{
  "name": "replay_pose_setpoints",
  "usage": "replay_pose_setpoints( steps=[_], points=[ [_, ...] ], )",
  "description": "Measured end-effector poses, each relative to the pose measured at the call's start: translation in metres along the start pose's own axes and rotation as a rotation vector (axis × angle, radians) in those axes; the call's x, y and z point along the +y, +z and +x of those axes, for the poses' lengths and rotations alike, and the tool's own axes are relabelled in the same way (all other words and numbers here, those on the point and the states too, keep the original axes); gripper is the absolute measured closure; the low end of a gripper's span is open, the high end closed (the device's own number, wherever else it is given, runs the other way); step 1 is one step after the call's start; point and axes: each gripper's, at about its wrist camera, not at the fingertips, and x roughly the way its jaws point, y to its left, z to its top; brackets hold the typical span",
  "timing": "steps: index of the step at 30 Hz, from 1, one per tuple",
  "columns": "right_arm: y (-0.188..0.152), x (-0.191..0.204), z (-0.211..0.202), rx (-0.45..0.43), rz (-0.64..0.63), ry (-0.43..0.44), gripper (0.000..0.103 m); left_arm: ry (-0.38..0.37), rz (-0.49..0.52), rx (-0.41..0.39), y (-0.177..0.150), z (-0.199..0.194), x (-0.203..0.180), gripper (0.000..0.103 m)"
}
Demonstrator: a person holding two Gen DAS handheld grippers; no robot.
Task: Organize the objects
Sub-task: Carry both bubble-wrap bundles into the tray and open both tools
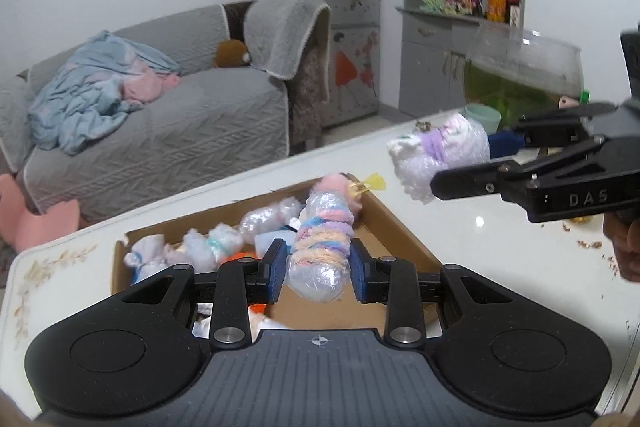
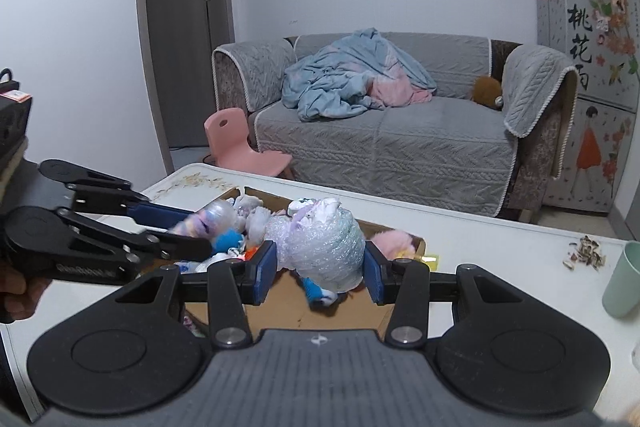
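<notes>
white table (image 2: 500, 251) bears cardboard box (image 1: 400, 235), green cup (image 2: 624, 285), perhaps seed husks (image 2: 586, 253).

Black left gripper (image 1: 318, 267) and right gripper (image 2: 320, 267), blue pads, silver screws.

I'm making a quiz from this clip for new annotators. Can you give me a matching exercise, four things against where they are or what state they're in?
Things:
1. striped plastic-wrapped bundle
2. white and purple wrapped bundle
3. mint green cup
4. blue blanket

Places or states:
A. standing on the white table, at its right end
B. clamped in the left claw over the cardboard box
C. heaped on the grey sofa
D. clamped in the right claw

Pairs: 1-B, 2-D, 3-A, 4-C
</notes>
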Motion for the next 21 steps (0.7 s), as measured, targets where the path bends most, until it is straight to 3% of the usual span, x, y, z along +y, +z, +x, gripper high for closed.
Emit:
replay_pose_setpoints(
  steps=[8, 21],
  points=[
    [-0.01, -0.016, 0.043, 0.107, 0.0, 0.027, 0.061, -0.036, 0.015, 0.132, -0.012, 0.059, 0.001, 0.064],
    [-0.031, -0.022, 0.072, 0.227, -0.022, 0.058, 0.061, -0.095, -0.001, 0.282, -0.028, 0.118, 0.001, 0.064]
  ],
)
